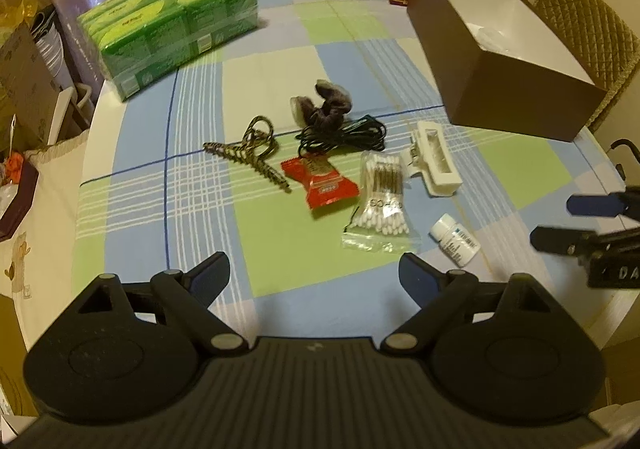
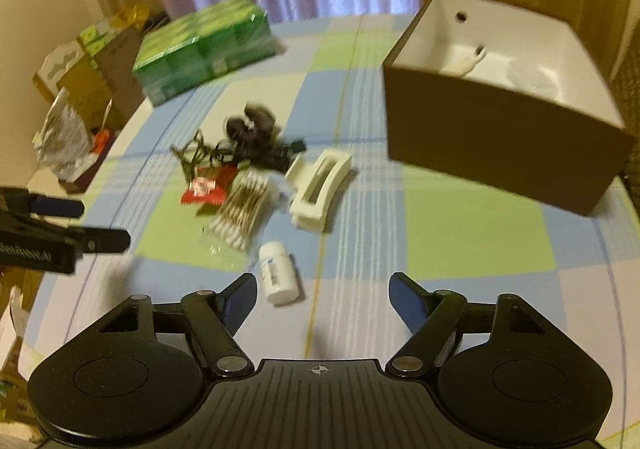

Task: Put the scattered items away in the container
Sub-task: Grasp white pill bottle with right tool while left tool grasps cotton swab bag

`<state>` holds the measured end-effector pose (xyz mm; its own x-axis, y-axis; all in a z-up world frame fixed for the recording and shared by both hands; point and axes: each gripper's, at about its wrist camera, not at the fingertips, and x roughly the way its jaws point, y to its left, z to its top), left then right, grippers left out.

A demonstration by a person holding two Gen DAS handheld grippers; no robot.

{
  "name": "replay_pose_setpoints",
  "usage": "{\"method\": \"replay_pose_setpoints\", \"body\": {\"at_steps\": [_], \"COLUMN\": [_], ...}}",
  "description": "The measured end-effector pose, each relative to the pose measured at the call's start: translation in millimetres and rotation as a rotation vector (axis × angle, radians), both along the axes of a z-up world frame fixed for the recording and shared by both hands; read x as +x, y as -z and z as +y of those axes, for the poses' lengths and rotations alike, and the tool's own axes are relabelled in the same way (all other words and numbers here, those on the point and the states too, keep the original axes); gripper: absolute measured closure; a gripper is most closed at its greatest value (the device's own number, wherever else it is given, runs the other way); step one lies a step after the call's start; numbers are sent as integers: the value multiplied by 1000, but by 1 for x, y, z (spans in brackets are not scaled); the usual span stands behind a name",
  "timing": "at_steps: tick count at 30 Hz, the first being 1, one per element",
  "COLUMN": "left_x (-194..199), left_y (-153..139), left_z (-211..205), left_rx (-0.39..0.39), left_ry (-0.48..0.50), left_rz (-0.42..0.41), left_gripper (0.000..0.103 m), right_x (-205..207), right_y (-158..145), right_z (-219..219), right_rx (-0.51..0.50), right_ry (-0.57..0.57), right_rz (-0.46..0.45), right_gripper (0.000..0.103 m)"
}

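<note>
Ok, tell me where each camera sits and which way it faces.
Left wrist: rides the left gripper, low over the near table edge, facing across the clutter toward the curtains; its own open fingers show, plus the right gripper entering from the right.
Right wrist: rides the right gripper, further right, facing the box; its own open fingers show, plus the left gripper at the left edge.
Shared: box, bottle, swabs, white clip, green pack.
</note>
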<state>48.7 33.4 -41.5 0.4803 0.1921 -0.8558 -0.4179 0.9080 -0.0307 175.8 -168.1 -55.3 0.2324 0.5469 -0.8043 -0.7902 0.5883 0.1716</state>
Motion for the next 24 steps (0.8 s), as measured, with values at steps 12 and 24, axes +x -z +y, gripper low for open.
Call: {"method": "replay_pose_setpoints", "body": {"at_steps": [12, 24], "left_x": [-2, 8], "left_y": [16, 28], "left_z": [15, 26], "left_rx": [-23, -46], "left_ry": [-43, -72], "left_rz": [47, 77], "left_gripper": [15, 16], "right_x": [0, 10], "right_y": [36, 58], "right_z": [37, 60], "right_rx": [-52, -101], "right_ry": [-159, -241], "right_rz": [34, 13], "right_gripper": [54, 73]}}
